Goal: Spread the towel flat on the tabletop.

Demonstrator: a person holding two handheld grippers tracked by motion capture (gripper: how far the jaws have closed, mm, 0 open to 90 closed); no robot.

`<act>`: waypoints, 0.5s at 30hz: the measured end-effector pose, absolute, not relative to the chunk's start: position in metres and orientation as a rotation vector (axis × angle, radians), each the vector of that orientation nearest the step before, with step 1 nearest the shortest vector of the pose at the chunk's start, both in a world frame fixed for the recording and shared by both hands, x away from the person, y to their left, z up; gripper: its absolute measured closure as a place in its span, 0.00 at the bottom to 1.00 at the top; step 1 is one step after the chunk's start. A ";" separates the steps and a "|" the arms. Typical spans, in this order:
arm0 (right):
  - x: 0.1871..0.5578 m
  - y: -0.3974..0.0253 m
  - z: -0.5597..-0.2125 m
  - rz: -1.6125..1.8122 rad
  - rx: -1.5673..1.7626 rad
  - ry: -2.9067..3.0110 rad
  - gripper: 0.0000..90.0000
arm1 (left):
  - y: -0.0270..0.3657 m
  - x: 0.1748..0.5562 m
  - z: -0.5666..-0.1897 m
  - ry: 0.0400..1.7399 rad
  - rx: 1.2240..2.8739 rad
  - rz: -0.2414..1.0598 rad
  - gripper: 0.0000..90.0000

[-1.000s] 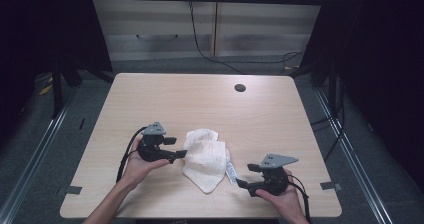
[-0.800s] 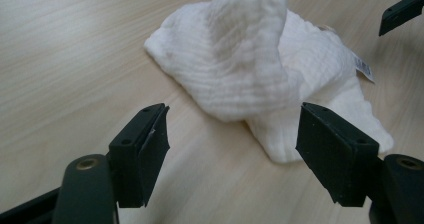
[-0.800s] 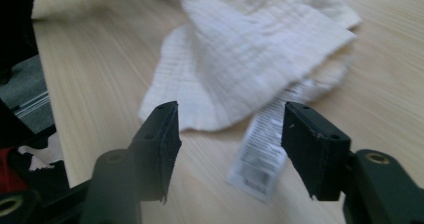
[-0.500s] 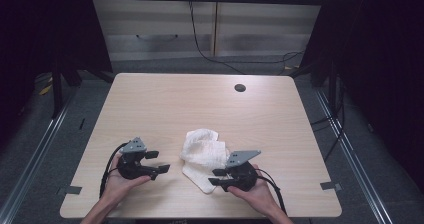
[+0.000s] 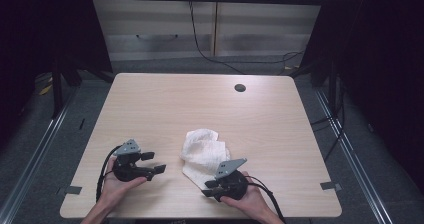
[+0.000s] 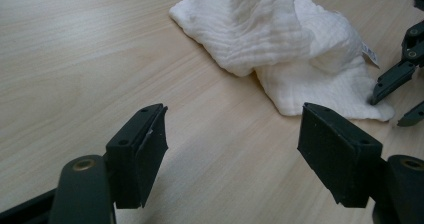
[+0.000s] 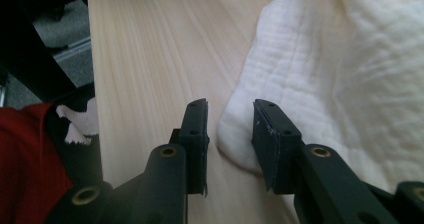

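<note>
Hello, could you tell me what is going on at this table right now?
A person at a wooden table works a crumpled white cloth with a hand-held gripper in each hand. The right hand-held gripper is at the cloth's near corner, jaws partly open on either side of that edge, not yet closed on it. The left hand-held gripper sits apart from the cloth on the bare tabletop, jaws wide open and holding nothing. The cloth lies bunched in a heap, not spread flat.
</note>
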State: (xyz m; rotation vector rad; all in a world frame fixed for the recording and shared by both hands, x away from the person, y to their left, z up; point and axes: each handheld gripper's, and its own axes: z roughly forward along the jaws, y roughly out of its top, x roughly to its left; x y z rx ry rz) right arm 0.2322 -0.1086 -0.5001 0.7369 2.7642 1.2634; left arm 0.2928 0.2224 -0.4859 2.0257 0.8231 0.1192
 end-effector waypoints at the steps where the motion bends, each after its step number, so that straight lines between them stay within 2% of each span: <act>1: 0.231 -0.108 -0.501 1.258 0.724 2.761 0.75 | 0.223 0.294 -0.486 0.823 2.029 0.120 0.30; 4: 0.229 -0.107 -0.501 1.241 0.704 2.753 0.73 | 0.223 0.297 -0.488 0.840 2.031 0.120 0.30; 8: 0.226 -0.106 -0.501 1.219 0.659 2.732 0.75 | 0.224 0.298 -0.489 0.847 2.030 0.122 0.30; 15: 0.230 -0.109 -0.503 1.230 0.724 2.690 0.95 | 0.222 0.296 -0.487 0.832 2.038 0.137 0.30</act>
